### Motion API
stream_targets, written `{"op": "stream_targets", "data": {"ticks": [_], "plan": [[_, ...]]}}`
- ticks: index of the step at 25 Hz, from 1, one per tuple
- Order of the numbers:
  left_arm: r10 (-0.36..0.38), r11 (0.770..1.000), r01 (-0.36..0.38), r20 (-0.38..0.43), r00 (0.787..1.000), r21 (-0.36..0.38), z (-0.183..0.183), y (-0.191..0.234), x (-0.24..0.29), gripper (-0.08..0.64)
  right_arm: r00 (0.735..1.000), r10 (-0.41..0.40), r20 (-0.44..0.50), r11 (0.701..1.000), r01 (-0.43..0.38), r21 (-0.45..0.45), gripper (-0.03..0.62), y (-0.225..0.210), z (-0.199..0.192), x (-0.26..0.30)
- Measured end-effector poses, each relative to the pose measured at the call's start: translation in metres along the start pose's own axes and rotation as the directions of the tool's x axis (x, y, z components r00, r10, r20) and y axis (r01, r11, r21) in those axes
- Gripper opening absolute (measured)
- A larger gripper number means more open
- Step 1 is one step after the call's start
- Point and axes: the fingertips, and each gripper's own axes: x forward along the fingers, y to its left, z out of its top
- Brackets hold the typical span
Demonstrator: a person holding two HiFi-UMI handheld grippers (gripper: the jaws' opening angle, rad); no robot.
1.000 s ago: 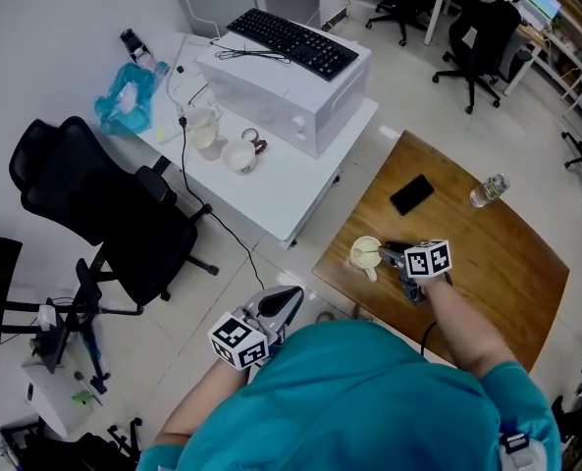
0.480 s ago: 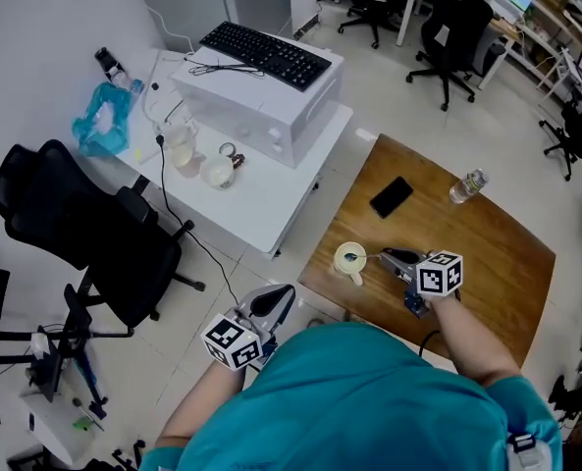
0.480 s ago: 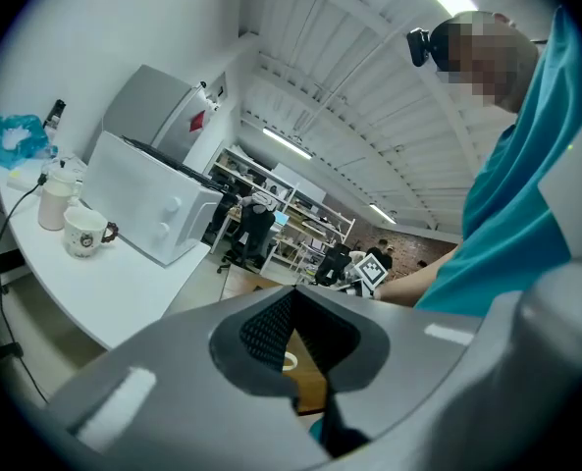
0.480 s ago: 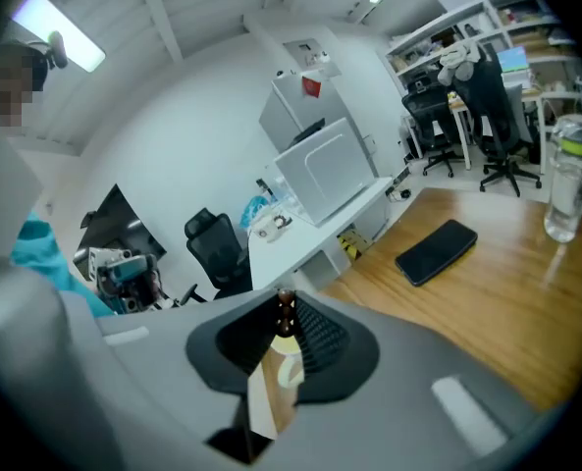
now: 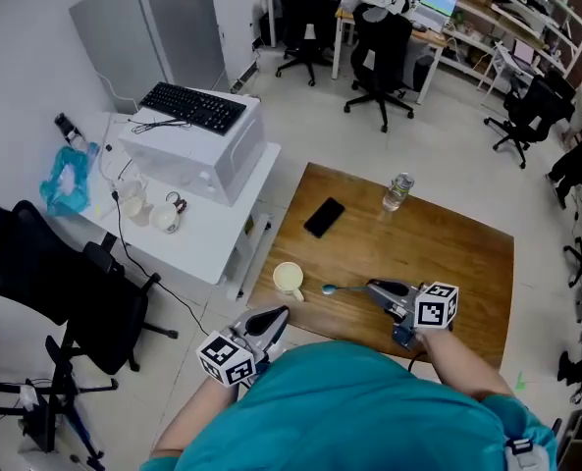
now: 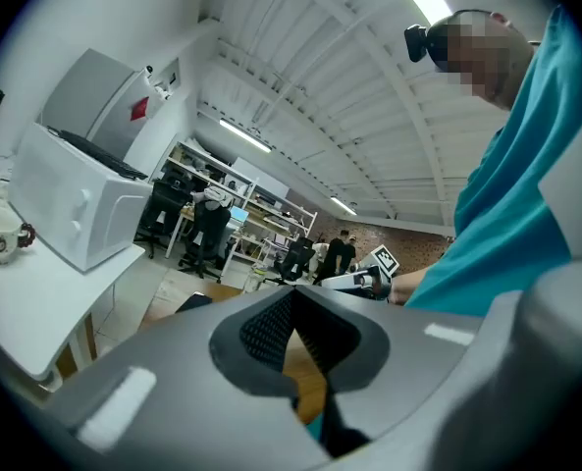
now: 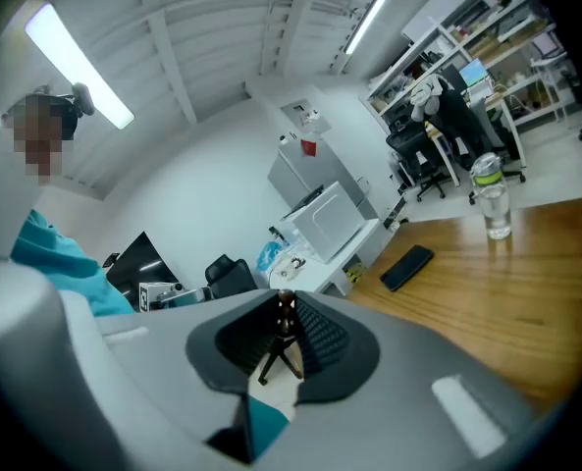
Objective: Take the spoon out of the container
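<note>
One spoon [image 5: 336, 288] pinched in right tongs [image 5: 373, 287], beside cup [image 5: 289, 280] at table [image 5: 467, 253] edge; left tongs [image 5: 279, 314] pressed together.

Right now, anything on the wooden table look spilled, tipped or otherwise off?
Nothing stands out. The cup and bottle stand upright, the phone lies flat, and no spill shows on the table. The spoon is outside the cup, its handle clamped in the right gripper.
</note>
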Motion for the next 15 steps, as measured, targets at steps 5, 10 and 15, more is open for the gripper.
{"op": "stream_targets", "data": {"ticks": [5,10,15], "plan": [[0.001,1.000,-0.001,0.015,1.000,0.011,-0.015,-0.098,0.047,0.002,0.997,0.016,0.069,1.000,-0.016,0.003,0.046,0.002,-0.008,-0.123],[0.026,0.999,-0.028,0.045,0.999,0.024,-0.058,-0.211,0.104,0.002,0.994,0.065,0.083,0.998,-0.063,-0.023,0.046,-0.006,-0.039,-0.250],[0.002,0.997,-0.003,0.013,1.000,0.074,-0.076,-0.311,0.145,0.002,0.993,0.103,0.057,0.992,-0.099,-0.076,0.046,0.010,-0.055,-0.339]]}}
